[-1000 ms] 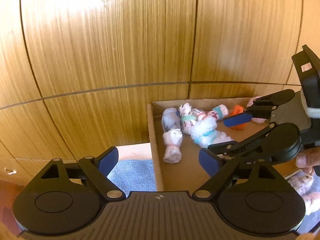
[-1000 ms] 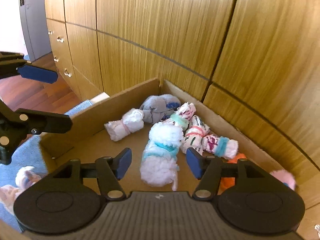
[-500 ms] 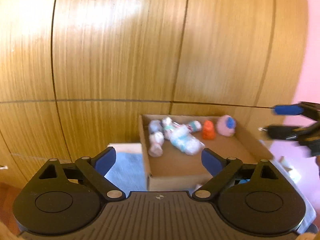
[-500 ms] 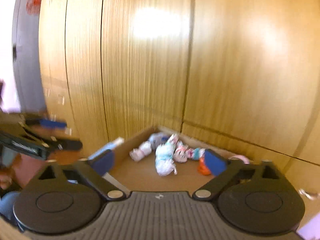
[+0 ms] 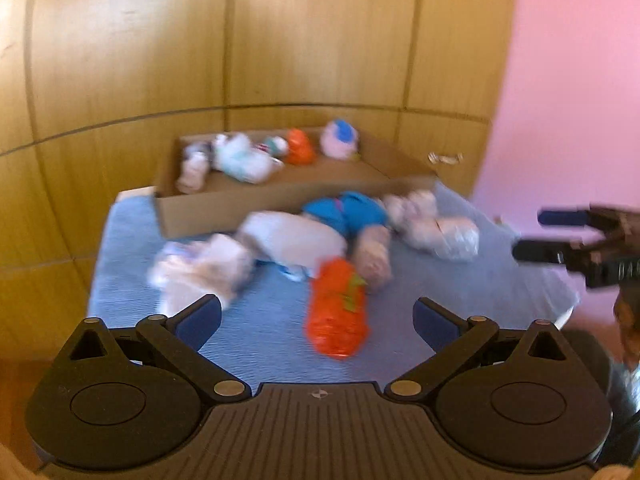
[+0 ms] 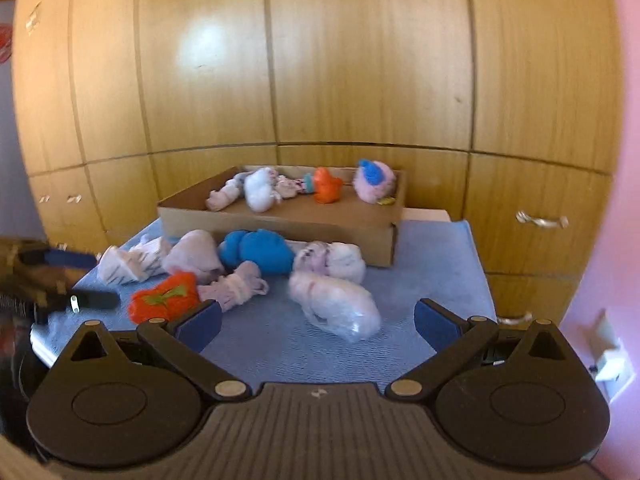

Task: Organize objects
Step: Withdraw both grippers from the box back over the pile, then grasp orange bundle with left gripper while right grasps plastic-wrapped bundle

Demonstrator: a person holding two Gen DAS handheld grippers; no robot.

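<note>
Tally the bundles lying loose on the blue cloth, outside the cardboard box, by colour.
orange bundle: 1
blue bundle: 1
white or pale pink bundles: 5
Total: 7

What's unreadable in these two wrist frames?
- Left wrist: motion blur smears the rolled sock bundles on the blue mat; prints illegible.
- Left wrist: right tongs cut by the frame edge.
- Right wrist: shallow cardboard box; its far bundles overlap, so the count is unclear.
</note>
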